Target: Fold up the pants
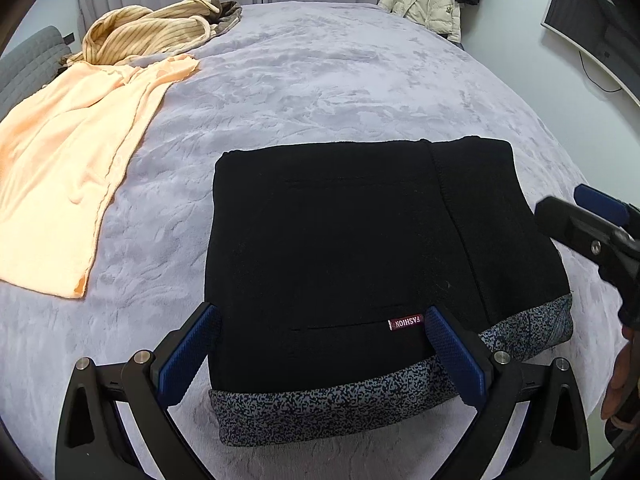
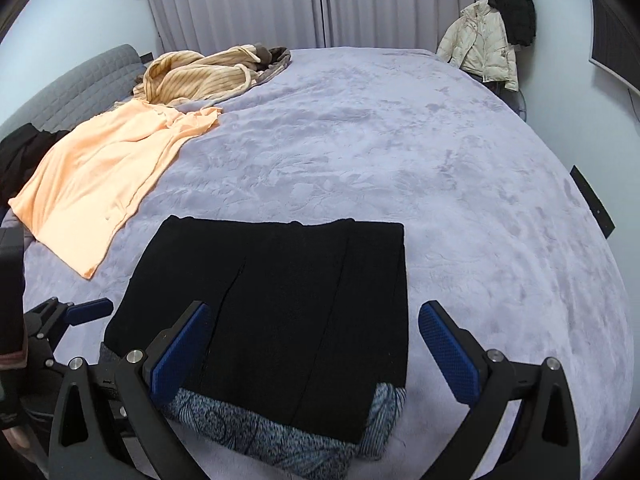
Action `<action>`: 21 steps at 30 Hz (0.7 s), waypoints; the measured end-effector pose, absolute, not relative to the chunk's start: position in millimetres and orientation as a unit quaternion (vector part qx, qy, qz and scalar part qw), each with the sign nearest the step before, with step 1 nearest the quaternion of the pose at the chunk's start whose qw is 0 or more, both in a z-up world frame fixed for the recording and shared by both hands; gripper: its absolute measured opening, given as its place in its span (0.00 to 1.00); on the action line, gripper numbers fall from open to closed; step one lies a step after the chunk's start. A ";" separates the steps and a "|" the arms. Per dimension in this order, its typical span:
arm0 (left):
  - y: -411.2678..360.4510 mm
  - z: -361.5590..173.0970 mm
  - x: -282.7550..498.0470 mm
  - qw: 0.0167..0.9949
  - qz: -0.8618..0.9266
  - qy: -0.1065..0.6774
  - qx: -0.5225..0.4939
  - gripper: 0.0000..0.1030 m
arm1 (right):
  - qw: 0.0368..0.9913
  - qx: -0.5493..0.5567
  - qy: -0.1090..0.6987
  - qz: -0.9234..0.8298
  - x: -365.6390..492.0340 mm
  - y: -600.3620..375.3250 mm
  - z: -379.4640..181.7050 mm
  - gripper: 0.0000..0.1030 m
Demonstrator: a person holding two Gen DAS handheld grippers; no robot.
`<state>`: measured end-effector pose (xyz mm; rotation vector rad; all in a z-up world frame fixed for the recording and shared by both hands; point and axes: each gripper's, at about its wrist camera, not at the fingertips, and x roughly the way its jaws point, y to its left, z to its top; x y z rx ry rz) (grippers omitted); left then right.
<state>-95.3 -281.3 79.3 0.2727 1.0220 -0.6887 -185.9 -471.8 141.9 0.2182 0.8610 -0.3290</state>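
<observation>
folded black pants (image 1: pixel 340 240), left tool (image 1: pixel 320 344) open

The near end of the folded black fleece-lined pants (image 2: pixel 280 320) is partly hidden behind the left blue-padded finger of the right gripper (image 2: pixel 312 364). The peach towel (image 1: pixel 60 168) is cut off at the left edge of the left wrist view. The wall-mounted dark screen (image 1: pixel 588 20) is cropped at far right.

Lavender plush bed (image 2: pixel 400 152) fills the room ahead of the claw, grey pleated curtains (image 2: pixel 280 0) on the far wall, grey quilted headboard (image 2: pixel 80 80) far left, jackets (image 2: pixel 492 40) hanging far right, dark wall-mounted screen (image 1: pixel 580 20) at right.
</observation>
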 end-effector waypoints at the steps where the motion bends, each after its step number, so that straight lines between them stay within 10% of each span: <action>1: -279.0 82.4 -95.8 0.810 -0.323 0.475 0.119 1.00 | 0.889 0.098 0.415 -0.165 -190.7 -468.4 143.7 1.00; 21: -267.3 82.8 -86.5 0.821 -0.273 0.491 0.103 0.99 | 0.866 0.083 0.455 -0.189 -198.0 -436.2 112.8 1.00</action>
